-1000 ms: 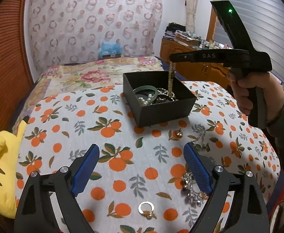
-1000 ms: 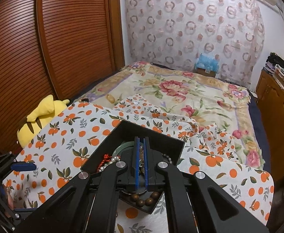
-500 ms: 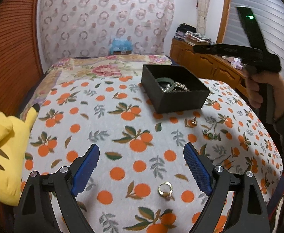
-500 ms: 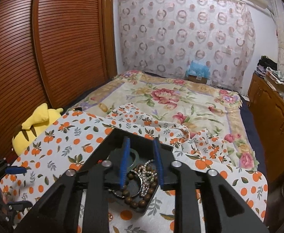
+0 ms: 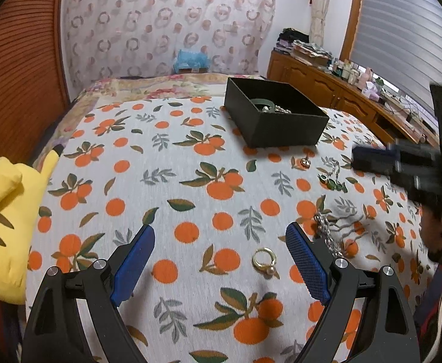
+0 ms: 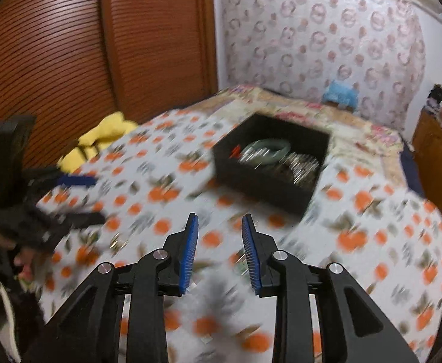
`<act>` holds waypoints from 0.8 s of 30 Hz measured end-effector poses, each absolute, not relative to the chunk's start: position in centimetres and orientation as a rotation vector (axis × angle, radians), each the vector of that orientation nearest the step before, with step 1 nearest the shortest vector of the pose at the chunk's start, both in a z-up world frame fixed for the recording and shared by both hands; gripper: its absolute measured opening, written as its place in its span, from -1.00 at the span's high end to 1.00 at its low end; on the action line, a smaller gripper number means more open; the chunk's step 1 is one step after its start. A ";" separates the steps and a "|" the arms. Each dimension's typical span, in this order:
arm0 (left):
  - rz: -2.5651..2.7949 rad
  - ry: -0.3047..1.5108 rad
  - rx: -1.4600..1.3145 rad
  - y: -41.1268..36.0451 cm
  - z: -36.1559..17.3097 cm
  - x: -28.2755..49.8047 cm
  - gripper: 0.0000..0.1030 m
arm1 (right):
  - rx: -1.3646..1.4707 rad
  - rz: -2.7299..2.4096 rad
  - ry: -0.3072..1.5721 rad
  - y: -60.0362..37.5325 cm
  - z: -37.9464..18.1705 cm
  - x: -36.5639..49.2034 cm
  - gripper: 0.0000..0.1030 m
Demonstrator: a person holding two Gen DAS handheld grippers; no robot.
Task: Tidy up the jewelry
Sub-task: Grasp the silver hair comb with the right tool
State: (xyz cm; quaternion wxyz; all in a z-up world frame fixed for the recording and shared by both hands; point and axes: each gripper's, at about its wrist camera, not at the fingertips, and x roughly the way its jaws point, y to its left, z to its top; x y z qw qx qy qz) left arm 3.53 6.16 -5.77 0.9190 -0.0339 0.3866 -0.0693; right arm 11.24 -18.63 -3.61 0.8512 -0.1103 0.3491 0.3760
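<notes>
1. Two blue-padded fingers of the left gripper stand wide apart, empty; a gold pearl ring lies between them on the orange-print cloth.
2. Opening, the right gripper holds nothing; the black square jewelry box sits ahead of it.

A: Is there room between the left gripper and the black box?
B: Yes, bare orange-print cloth. To the right lie a gold ring, a silver chain, and the right gripper.
</notes>
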 end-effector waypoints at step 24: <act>-0.158 0.793 -0.085 5.8 -6.0 2.7 -0.65 | -0.296 0.858 0.892 -14.8 -8.3 6.9 0.37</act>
